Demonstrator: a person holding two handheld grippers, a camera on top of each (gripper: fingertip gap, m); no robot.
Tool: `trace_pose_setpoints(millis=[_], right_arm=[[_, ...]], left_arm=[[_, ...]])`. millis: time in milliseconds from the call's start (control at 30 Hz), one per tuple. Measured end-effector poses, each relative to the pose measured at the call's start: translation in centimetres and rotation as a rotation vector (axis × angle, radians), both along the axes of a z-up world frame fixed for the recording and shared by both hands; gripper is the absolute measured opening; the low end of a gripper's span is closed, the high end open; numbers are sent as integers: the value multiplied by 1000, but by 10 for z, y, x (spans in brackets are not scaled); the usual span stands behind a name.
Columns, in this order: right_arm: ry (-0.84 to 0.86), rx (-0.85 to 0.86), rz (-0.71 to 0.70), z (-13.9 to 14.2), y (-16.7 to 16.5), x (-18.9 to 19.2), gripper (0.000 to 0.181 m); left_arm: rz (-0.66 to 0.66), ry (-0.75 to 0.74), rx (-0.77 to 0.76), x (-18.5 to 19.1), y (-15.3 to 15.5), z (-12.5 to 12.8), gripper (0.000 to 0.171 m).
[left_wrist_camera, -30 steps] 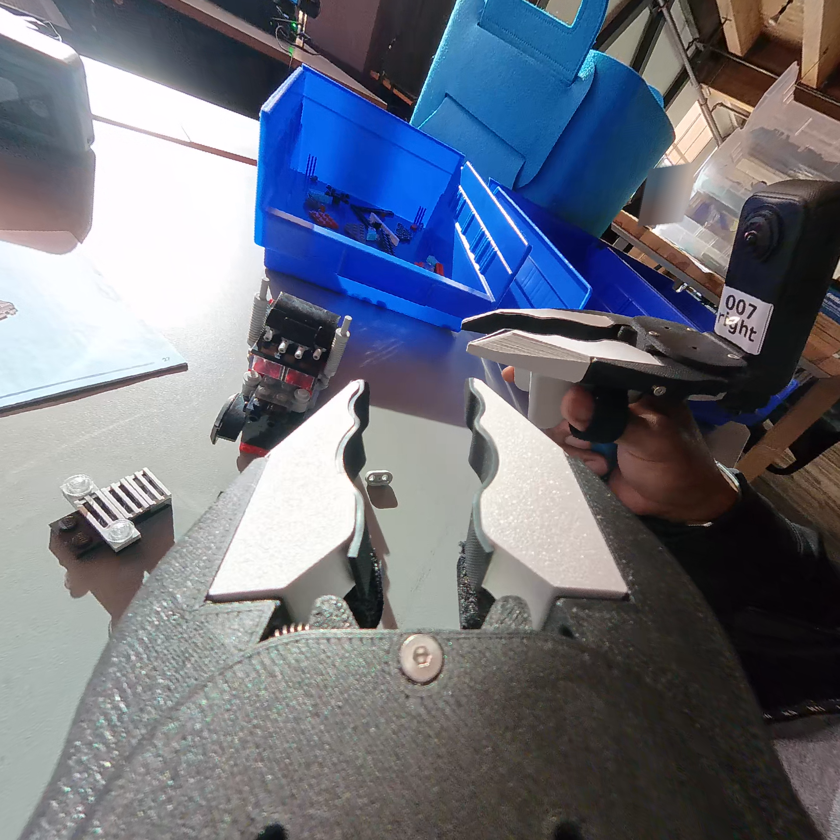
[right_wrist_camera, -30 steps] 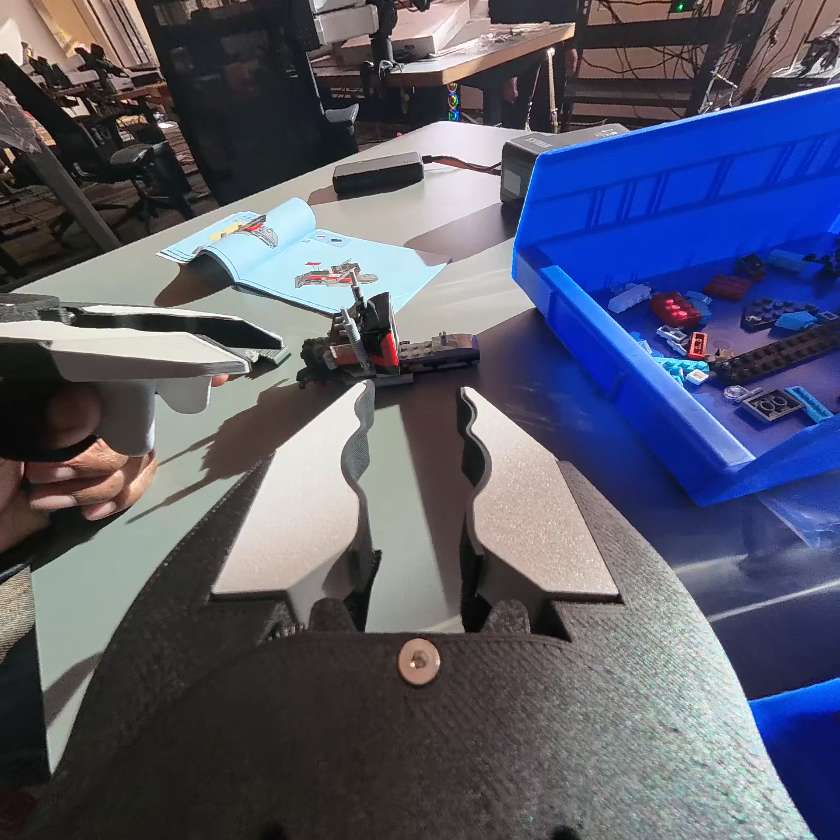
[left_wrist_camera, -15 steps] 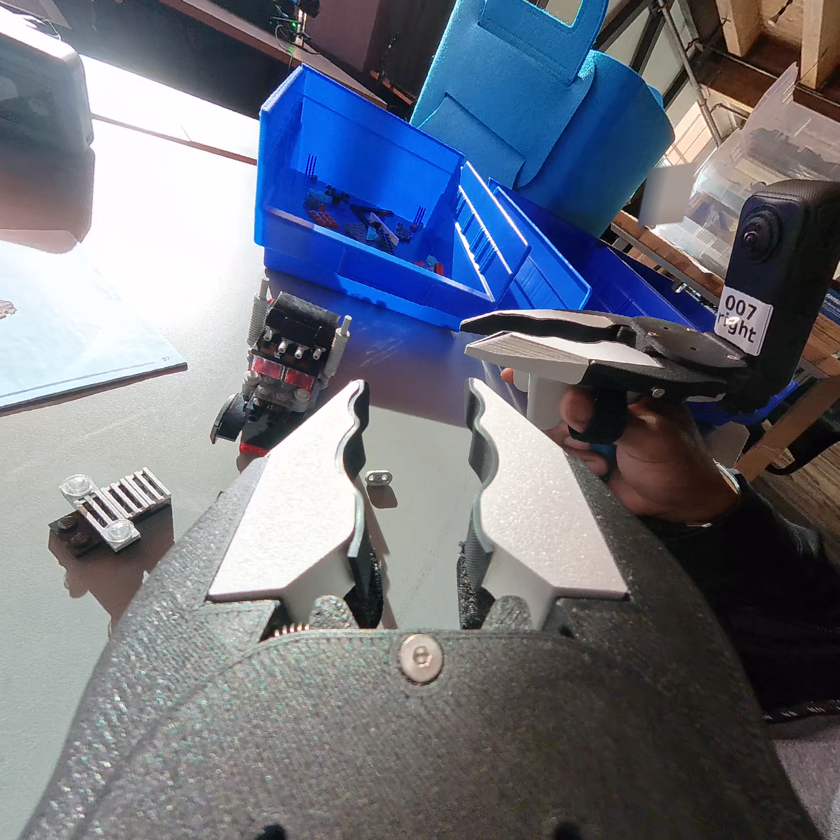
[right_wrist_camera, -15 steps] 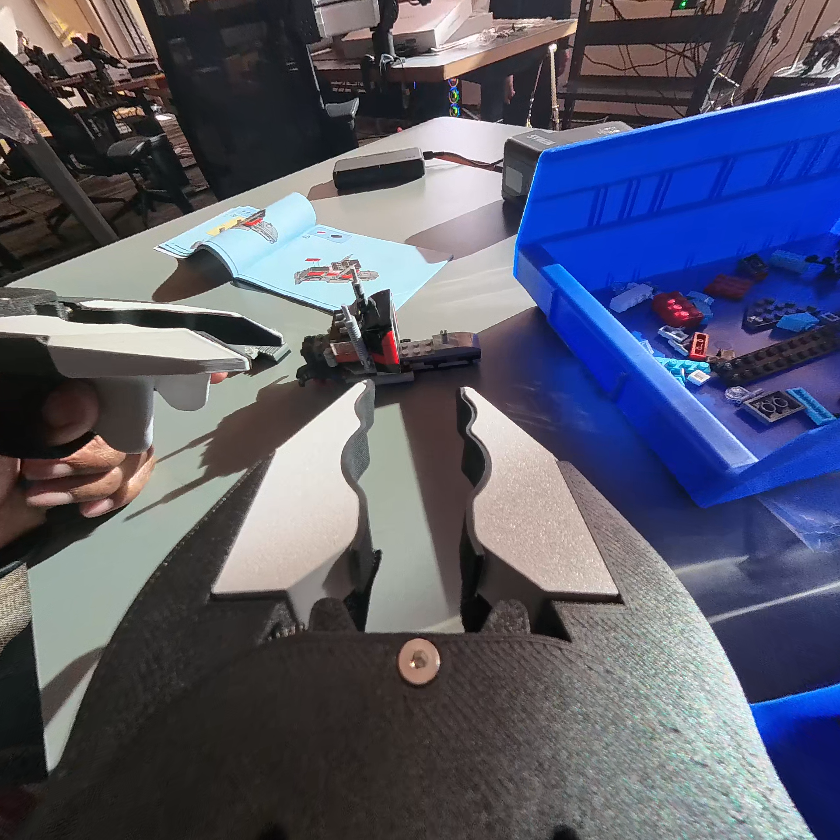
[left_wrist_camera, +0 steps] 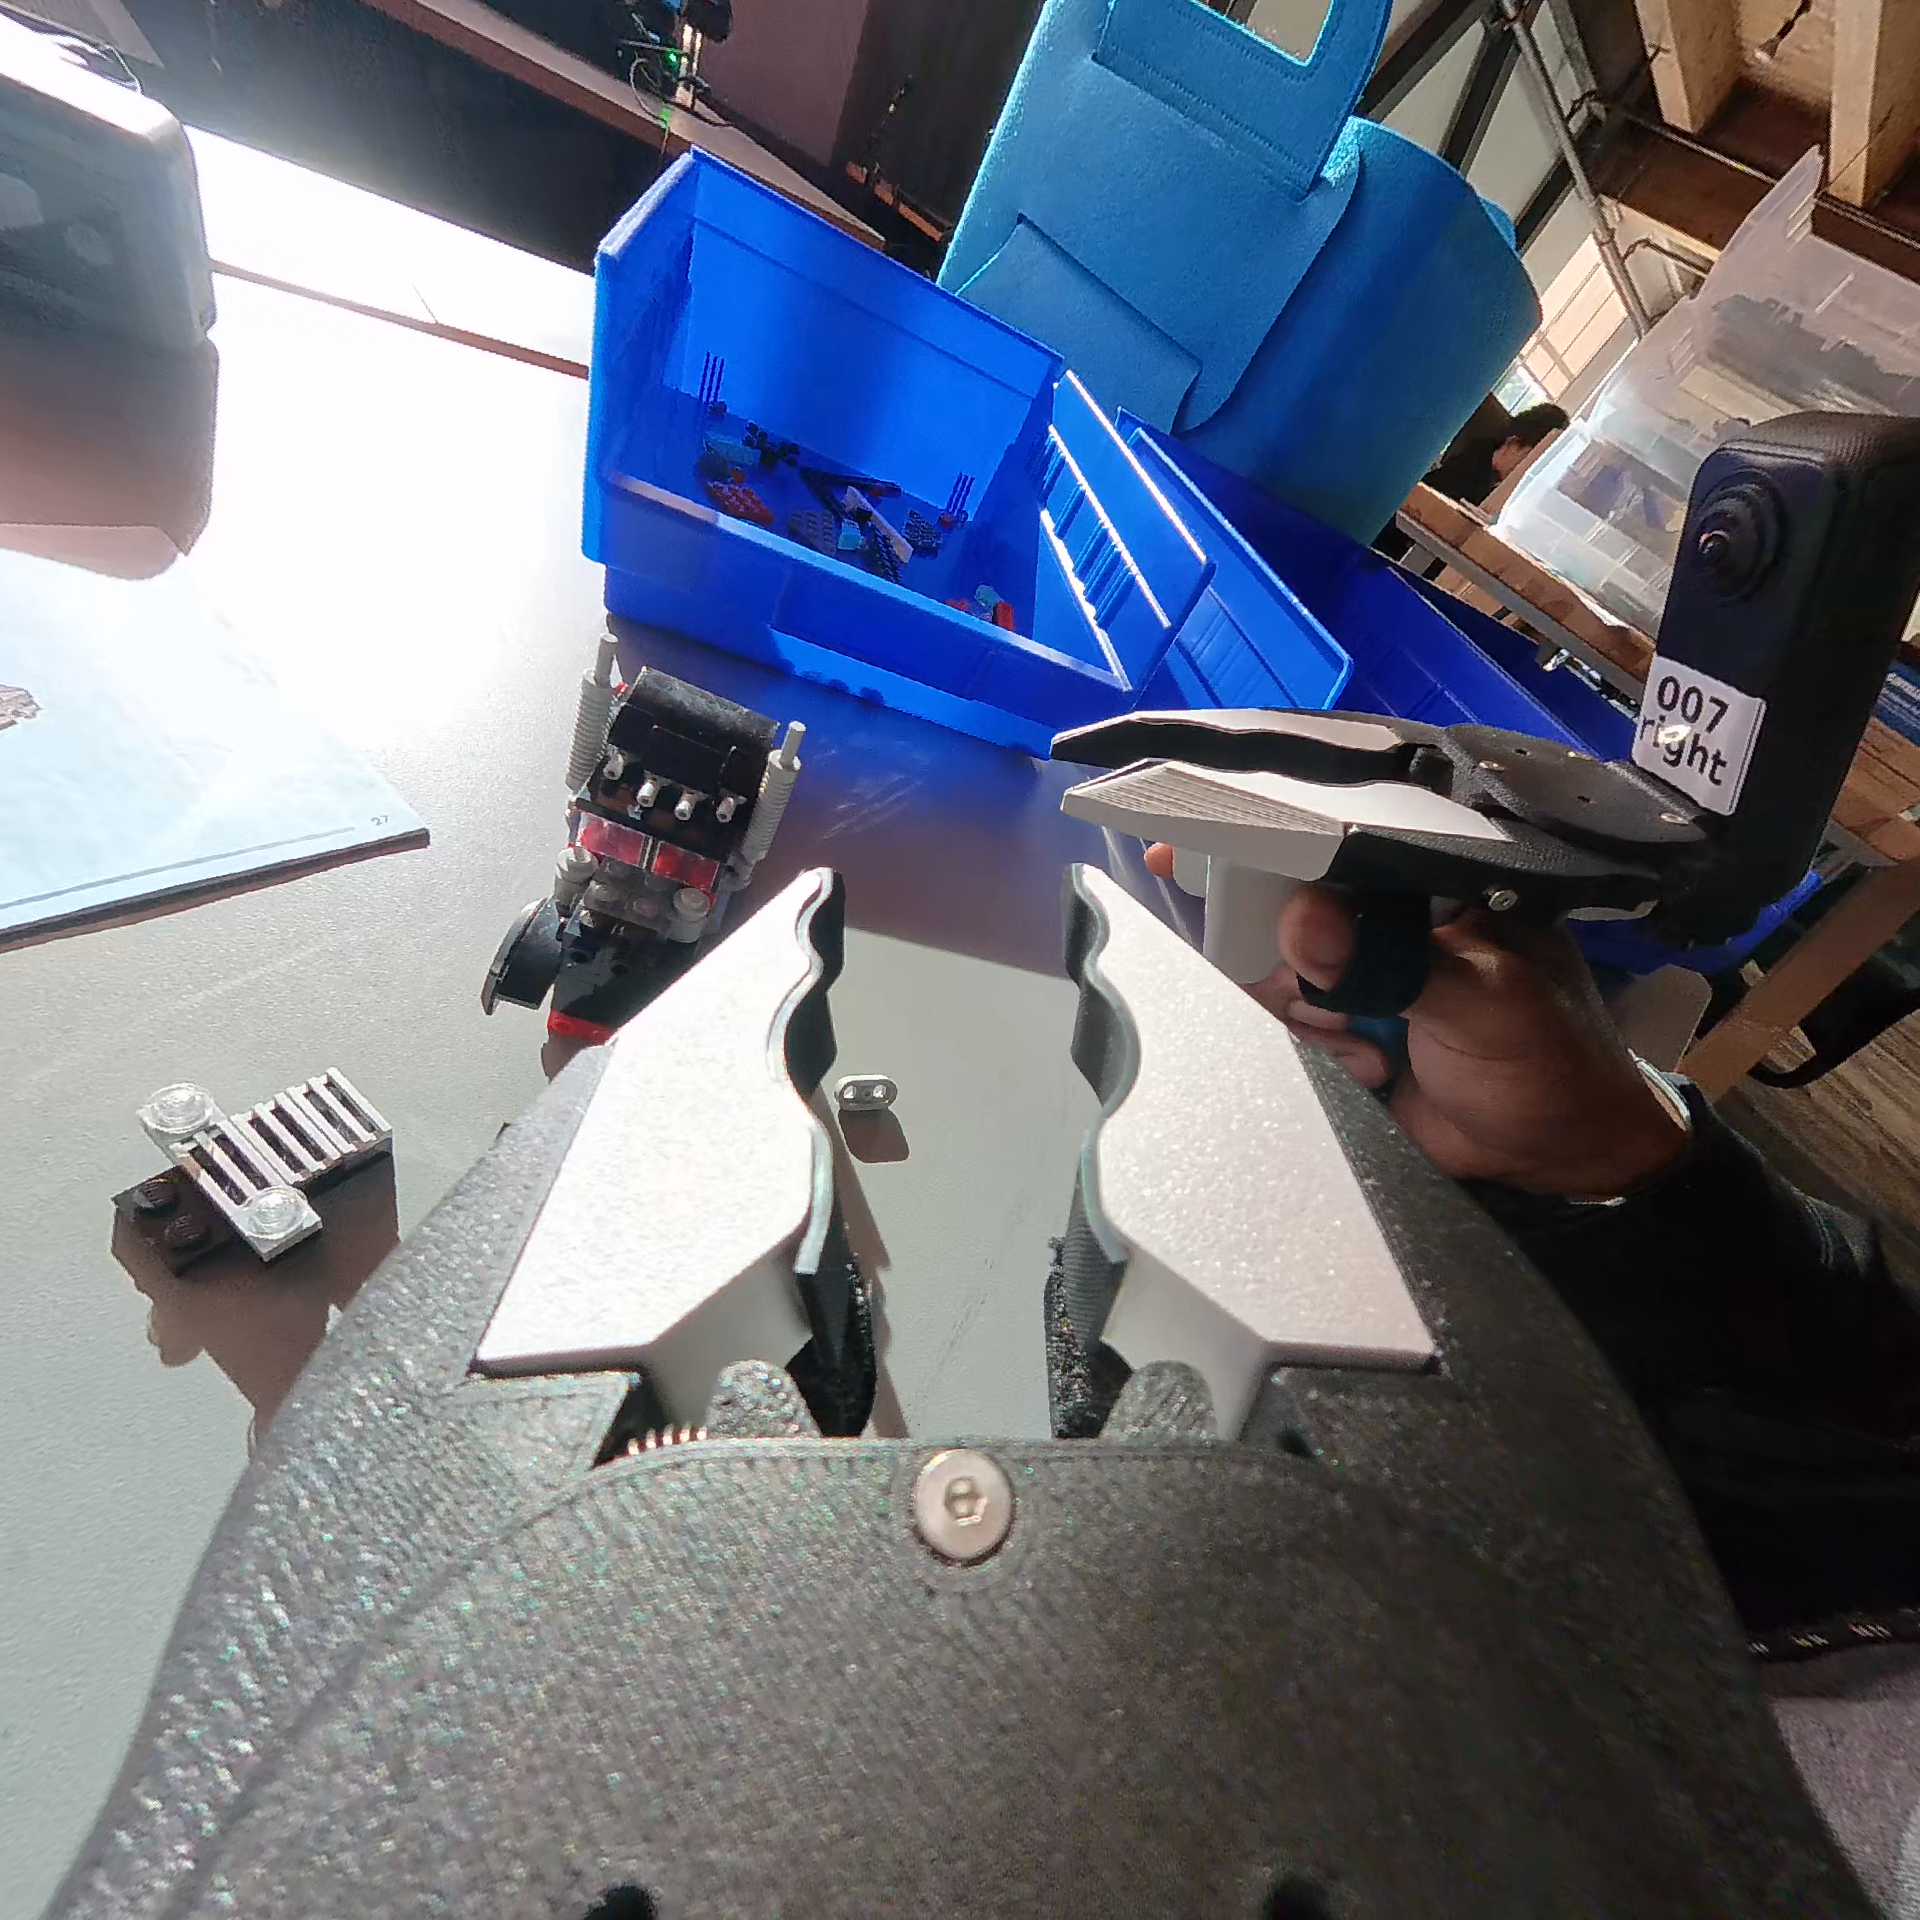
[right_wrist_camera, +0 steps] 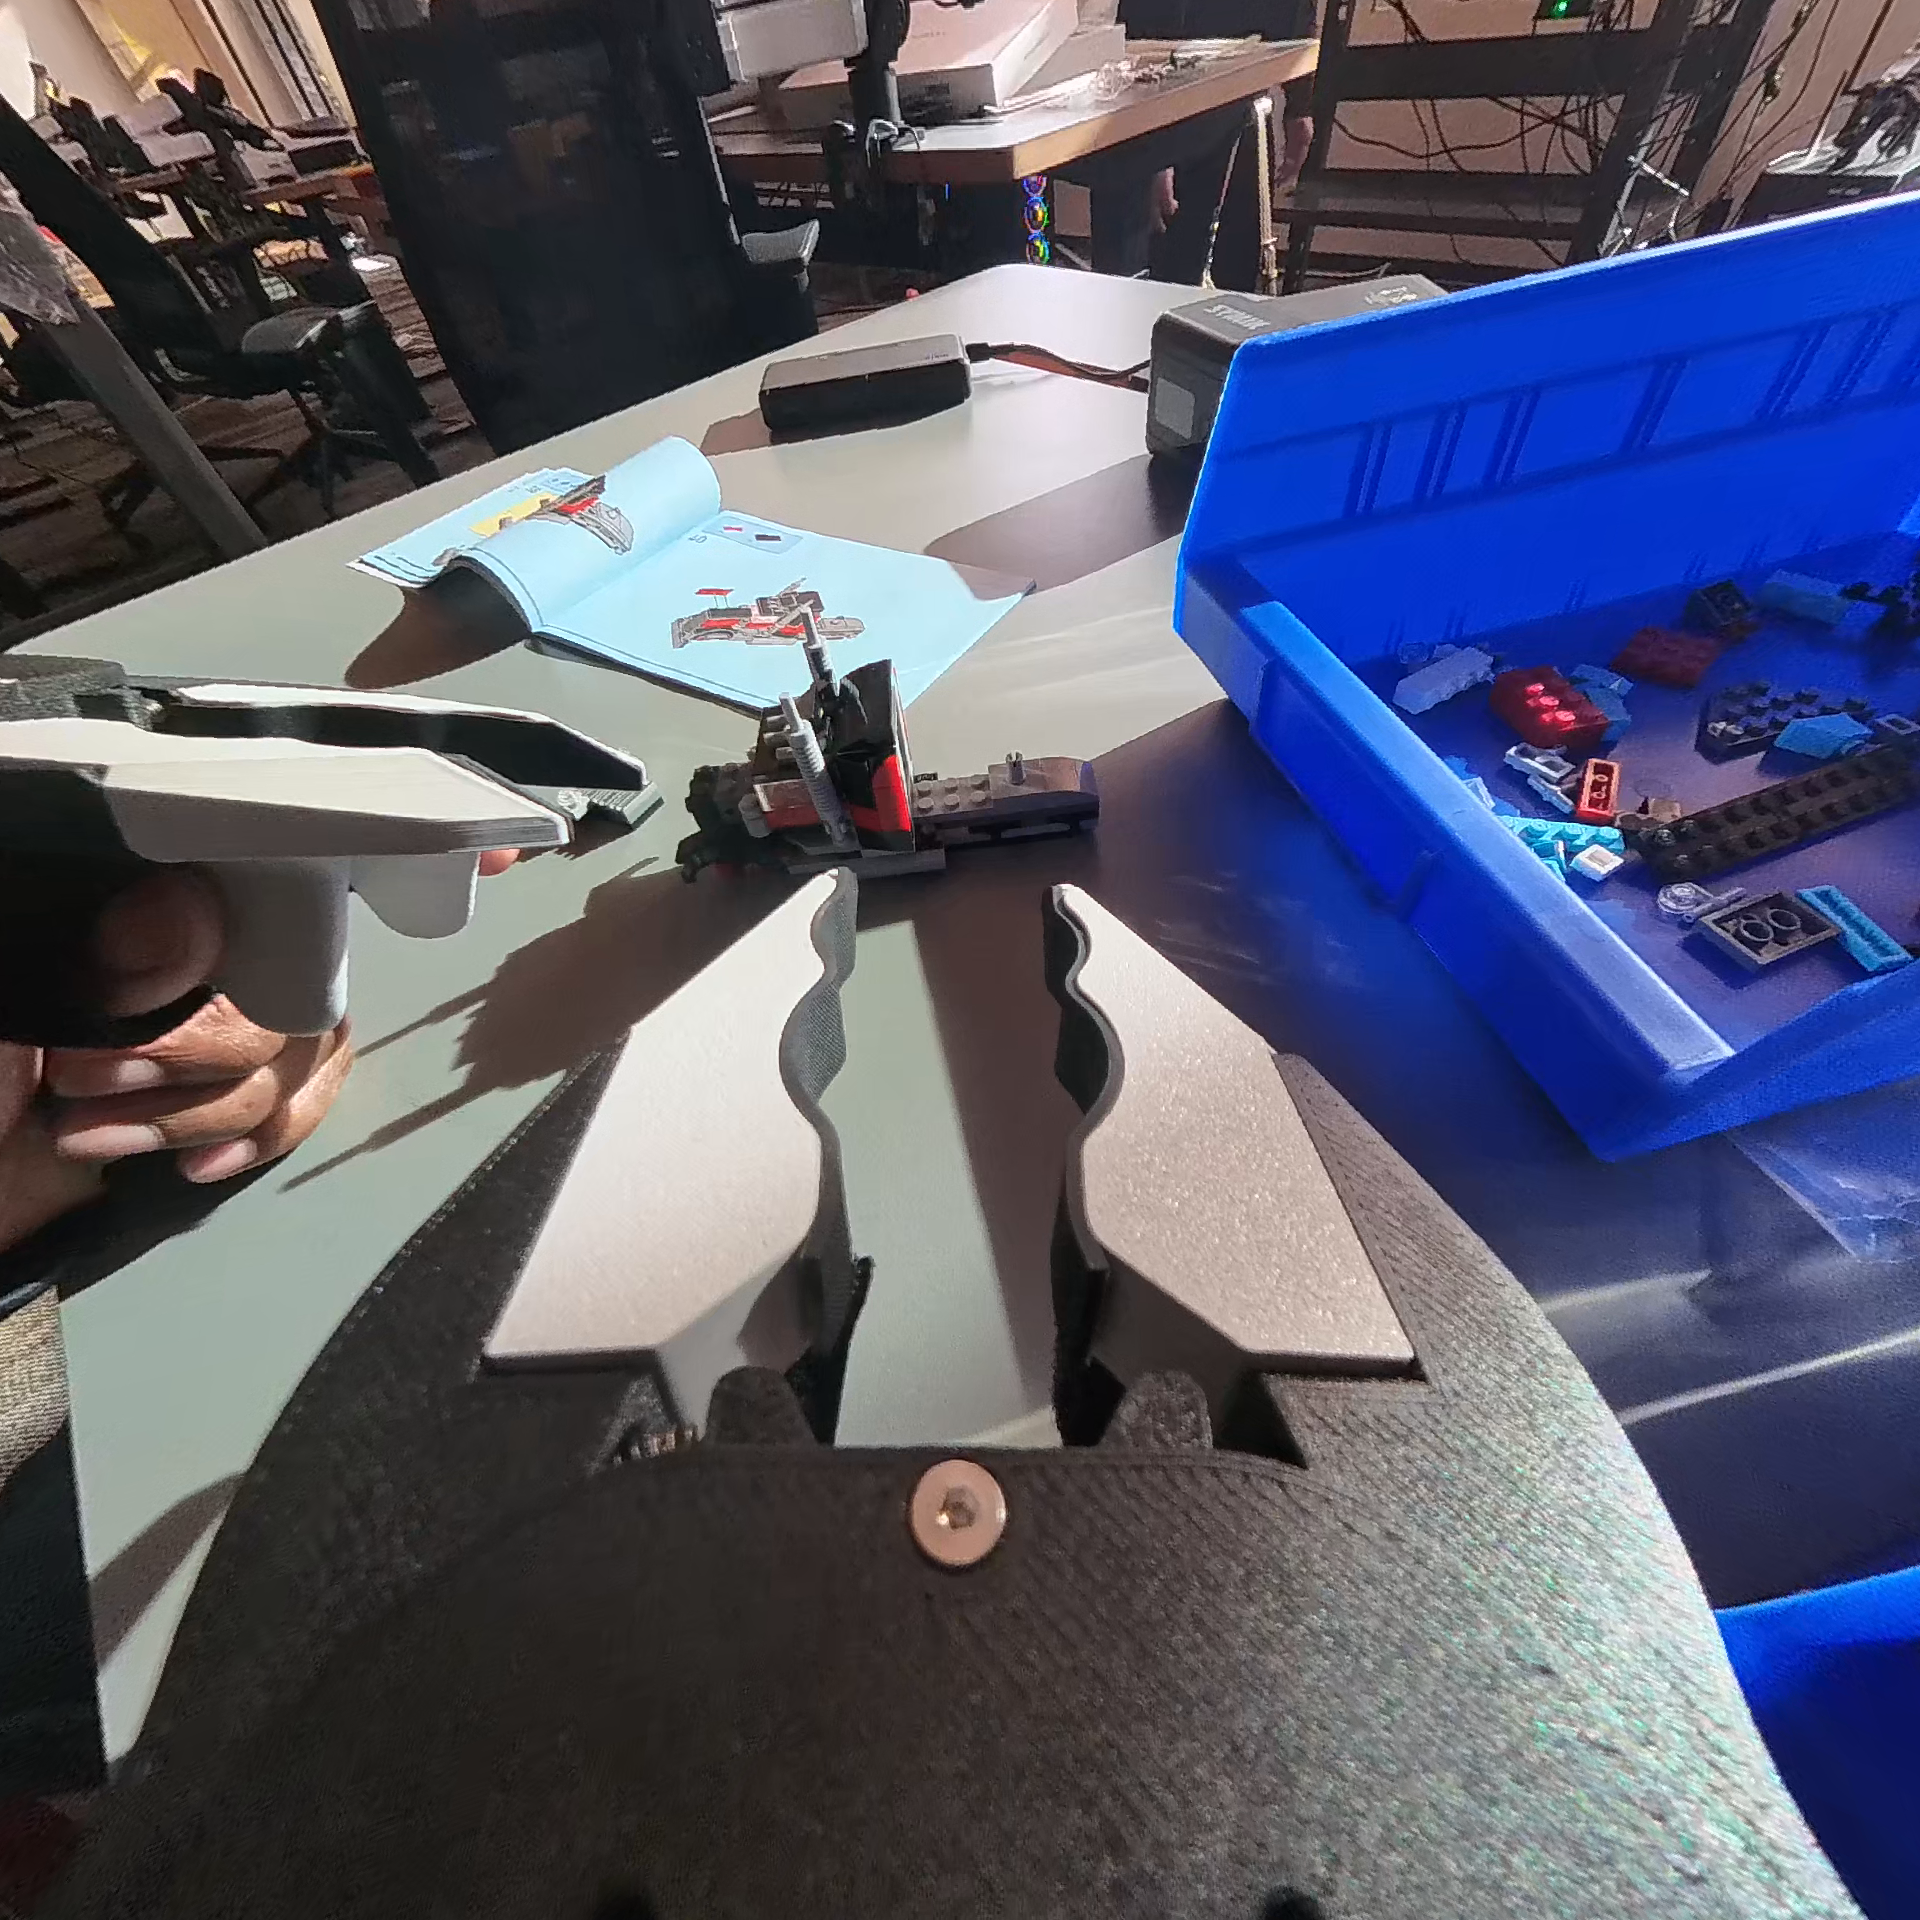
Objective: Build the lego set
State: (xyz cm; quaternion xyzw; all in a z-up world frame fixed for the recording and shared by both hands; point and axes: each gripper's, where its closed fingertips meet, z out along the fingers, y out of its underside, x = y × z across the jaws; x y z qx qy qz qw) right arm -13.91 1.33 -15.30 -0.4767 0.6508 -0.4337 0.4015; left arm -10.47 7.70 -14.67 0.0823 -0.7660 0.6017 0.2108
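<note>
A partly built black-and-red lego truck [left_wrist_camera: 649, 847] stands on the grey table, just beyond my left gripper [left_wrist_camera: 951, 894], which is open and empty. A small grey plate piece [left_wrist_camera: 871, 1091] lies on the table between its fingers. A grey grille sub-assembly [left_wrist_camera: 249, 1169] lies to the left. In the right wrist view the truck [right_wrist_camera: 862, 790] lies just beyond my right gripper [right_wrist_camera: 951, 894], also open and empty. The other gripper shows in each view: the right one [left_wrist_camera: 1070, 764] and the left one [right_wrist_camera: 603, 795].
A blue bin [right_wrist_camera: 1455, 790] with several loose lego pieces stands to the right of the truck; it also shows in the left wrist view [left_wrist_camera: 831, 436]. An open instruction booklet [right_wrist_camera: 717, 582] lies behind the truck. A black box [right_wrist_camera: 1205, 353] and a black power pack [right_wrist_camera: 862, 379] sit farther back.
</note>
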Motion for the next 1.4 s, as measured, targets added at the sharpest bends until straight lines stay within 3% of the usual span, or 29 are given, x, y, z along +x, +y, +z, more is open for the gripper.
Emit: trace_pose_setpoints(millis=[567, 633, 700, 833, 967, 1200, 1400], right_arm=[[7, 11, -1, -1, -1, 0, 37], [10, 23, 0, -2, -1, 1, 37], [9, 31, 1, -3, -2, 1, 37], [9, 37, 8, -3, -1, 1, 37], [0, 32, 7, -1, -1, 0, 37], [-28, 42, 12, 2, -1, -1, 37], [-84, 91, 25, 8, -3, -5, 37]], left_arm=[[15, 9, 5, 3, 0, 3, 42], [20, 18, -16, 7, -4, 23, 42], [71, -68, -76, 24, -15, 59, 42], [195, -288, -132, 75, -66, 128, 42], [271, -318, -131, 120, -140, 166, 43], [311, -300, -92, 137, -260, 177, 42], [360, -368, -59, 135, -314, 170, 42]])
